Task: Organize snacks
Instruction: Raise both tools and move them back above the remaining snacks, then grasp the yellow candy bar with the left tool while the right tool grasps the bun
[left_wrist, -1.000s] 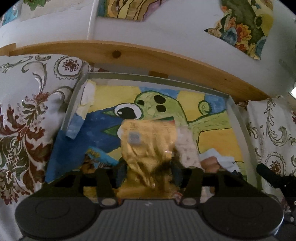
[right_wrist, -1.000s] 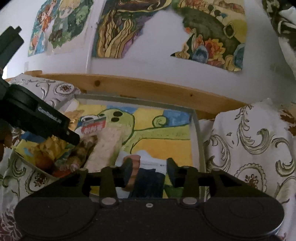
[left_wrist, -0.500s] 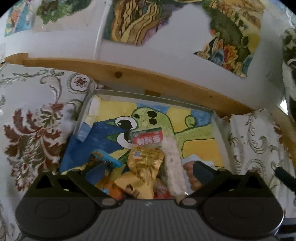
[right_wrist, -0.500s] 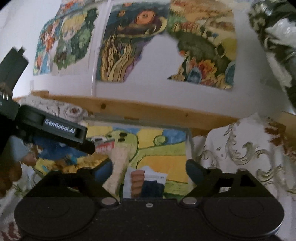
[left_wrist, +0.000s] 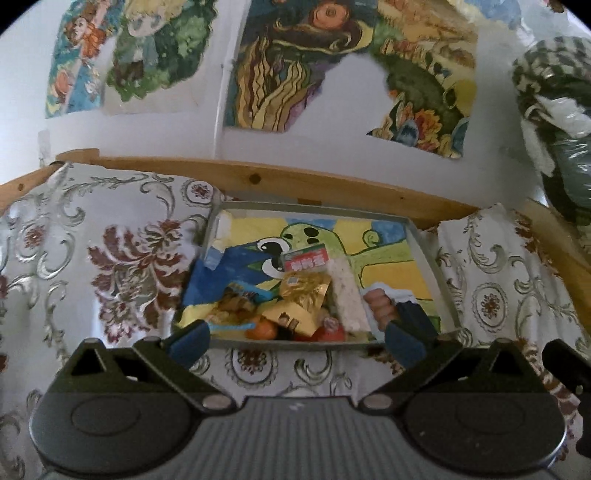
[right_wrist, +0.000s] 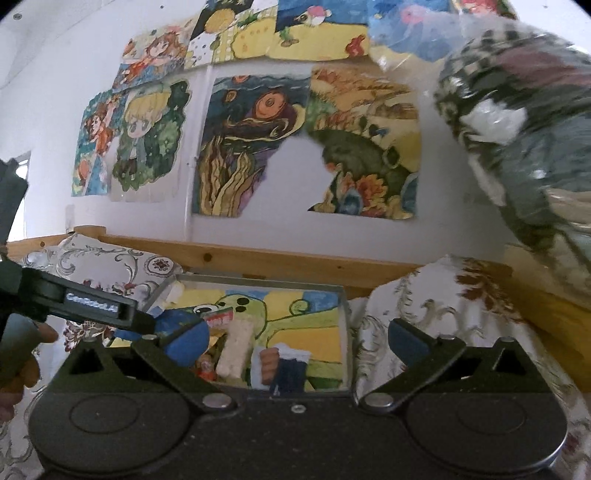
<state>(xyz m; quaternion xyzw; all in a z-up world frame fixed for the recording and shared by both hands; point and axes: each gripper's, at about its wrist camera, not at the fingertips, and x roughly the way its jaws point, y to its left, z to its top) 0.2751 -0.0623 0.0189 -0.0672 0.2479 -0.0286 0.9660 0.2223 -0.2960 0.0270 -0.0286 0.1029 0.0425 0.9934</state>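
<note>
The left tongs (left_wrist: 295, 338) stand spread wide with nothing between them, hanging just short of the tray (left_wrist: 430, 251). The right tongs (right_wrist: 295, 341) are opening too, their blue pads (right_wrist: 406, 345) apart and bare. In the right view the left tool's black body (right_wrist: 85, 304) crosses the tray's left corner and hides part of the snacks. One shallow grey tray lies on a floral cloth (left_wrist: 122, 266), lined with a painted green-creature picture. Its near-left part holds the heap: one gold foil packet (left_wrist: 304, 291), one red-and-green labelled packet (left_wrist: 304, 260), one pale rice bar (left_wrist: 347, 291), one blue wrapper (left_wrist: 243, 291), and roundish orange and red pieces (left_wrist: 264, 330) whose count is unclear. One wooden rail (left_wrist: 332, 184) runs behind; paintings (right_wrist: 251, 147) cover the wall.
</note>
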